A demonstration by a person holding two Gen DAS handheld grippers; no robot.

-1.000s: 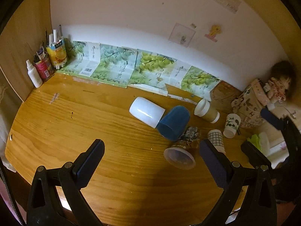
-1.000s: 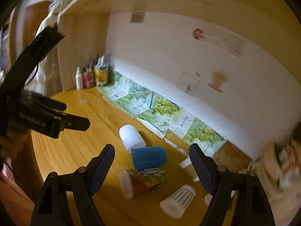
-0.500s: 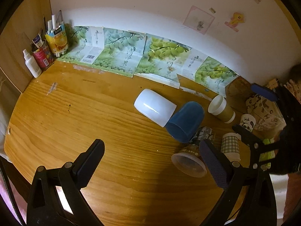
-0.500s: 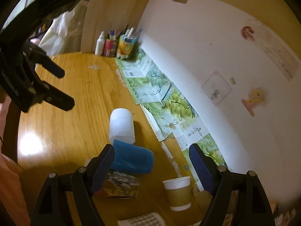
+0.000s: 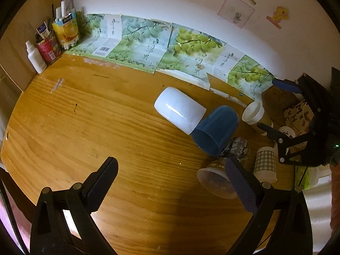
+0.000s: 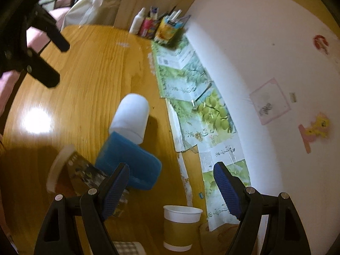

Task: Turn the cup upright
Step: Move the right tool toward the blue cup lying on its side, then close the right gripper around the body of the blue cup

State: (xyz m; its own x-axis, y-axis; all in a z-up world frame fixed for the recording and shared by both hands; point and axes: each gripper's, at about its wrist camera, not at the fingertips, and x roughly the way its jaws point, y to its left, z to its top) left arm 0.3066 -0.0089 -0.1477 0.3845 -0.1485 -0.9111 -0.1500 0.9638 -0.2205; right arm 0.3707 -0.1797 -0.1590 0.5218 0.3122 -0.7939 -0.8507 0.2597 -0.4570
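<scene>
Several cups lie on their sides on the wooden table [image 5: 85,127]: a white cup [image 5: 179,112] [image 6: 131,116], a blue cup [image 5: 215,129] [image 6: 129,163], a clear printed cup [image 5: 221,174] [image 6: 72,174] and a checked paper cup [image 5: 265,164]. A brown paper cup [image 5: 255,114] [image 6: 180,223] stands upright. My left gripper [image 5: 170,182] is open and empty, above the table in front of the cups. My right gripper [image 6: 172,182] is open and empty, above the blue cup and brown paper cup; it also shows in the left wrist view [image 5: 282,108].
Grape-print cartons [image 5: 148,46] line the back wall. Bottles and pen holders [image 5: 53,40] stand in the far left corner. A panda-print cup [image 5: 286,131] and a patterned bag [image 5: 297,114] sit at the right.
The right gripper has swung over toward the cups and tilted downward, now above the blue and brown cups. The left gripper has moved slightly closer. No cup has moved.
</scene>
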